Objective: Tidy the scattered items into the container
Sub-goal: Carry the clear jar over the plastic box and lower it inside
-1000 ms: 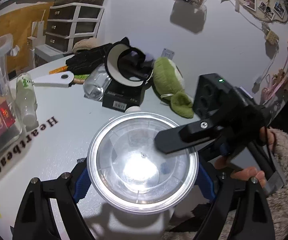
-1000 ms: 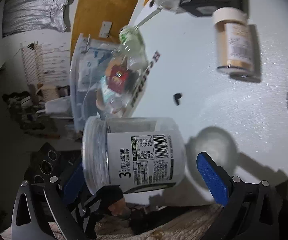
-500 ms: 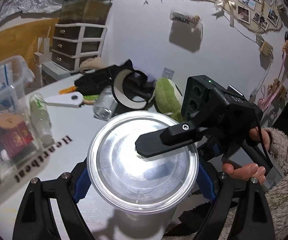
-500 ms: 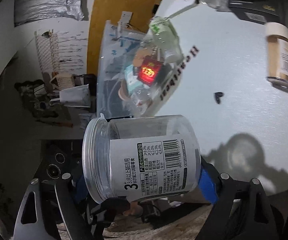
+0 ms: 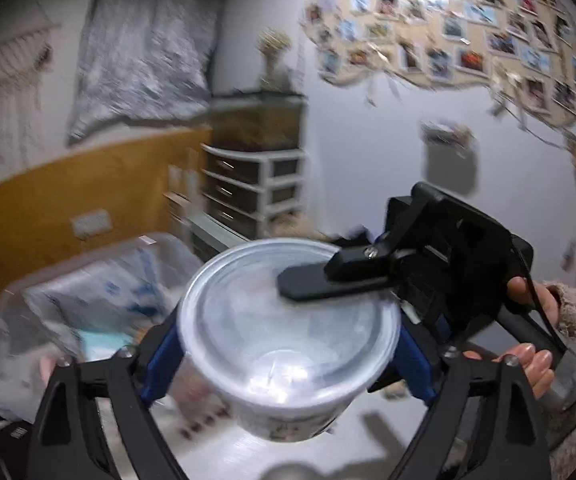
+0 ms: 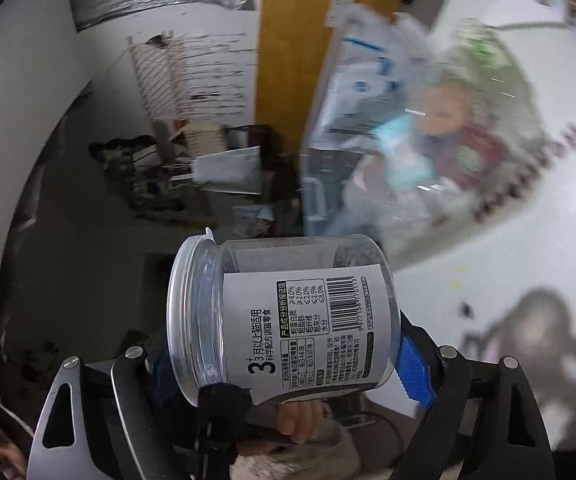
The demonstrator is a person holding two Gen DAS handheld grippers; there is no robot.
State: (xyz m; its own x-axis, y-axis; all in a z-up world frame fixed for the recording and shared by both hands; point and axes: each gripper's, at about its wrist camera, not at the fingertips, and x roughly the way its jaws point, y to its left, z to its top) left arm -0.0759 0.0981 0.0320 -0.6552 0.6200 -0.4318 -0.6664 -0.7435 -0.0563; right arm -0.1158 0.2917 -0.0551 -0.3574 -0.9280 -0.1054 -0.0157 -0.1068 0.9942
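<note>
Gripping clear jar (image 5: pixel 288 336) sideways btwn both grippers: left (image 5: pixel 284 356) on its walls, right (image 6: pixel 280 356) end-to-end, above table (image 6: pixel 528 264)

A white wall (image 5: pixel 368 152) fills the upper right of the left wrist view, hung with a photo collage (image 5: pixel 448 28). At centre stands a white drawer unit (image 5: pixel 256 188) with dark drawers. A crinkled silver sheet (image 5: pixel 144 60) hangs upper left above an ochre panel (image 5: pixel 68 192). The white worktop (image 6: pixel 528 264) carries blurred dark lettering.
</note>
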